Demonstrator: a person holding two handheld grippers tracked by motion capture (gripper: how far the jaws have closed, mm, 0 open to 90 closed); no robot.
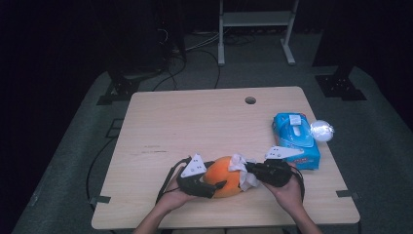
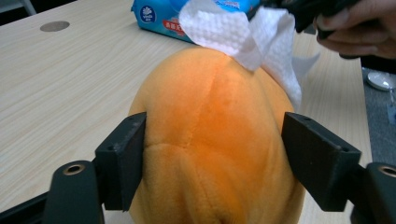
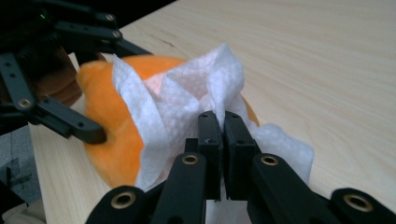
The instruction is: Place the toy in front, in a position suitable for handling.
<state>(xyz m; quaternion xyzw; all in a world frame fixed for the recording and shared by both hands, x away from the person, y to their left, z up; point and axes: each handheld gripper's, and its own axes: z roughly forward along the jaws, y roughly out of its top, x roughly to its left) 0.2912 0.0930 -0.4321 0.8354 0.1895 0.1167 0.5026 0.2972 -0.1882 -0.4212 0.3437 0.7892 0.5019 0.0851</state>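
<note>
Left gripper [image 2: 212,158] clamps orange plush toy [image 2: 210,140]; right gripper [image 3: 223,122], pinching white tissue [image 3: 187,100], sits on toy's far end.

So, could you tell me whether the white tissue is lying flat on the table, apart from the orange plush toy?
No, the white tissue is draped against the orange plush toy, pinched in the right hand-held gripper.

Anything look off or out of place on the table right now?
One oddity: a crumpled clear ball sits off the table's right edge, beside the blue wipes pack. Otherwise the left gripper clamps the orange plush; the right gripper pinches the white wipe.
</note>
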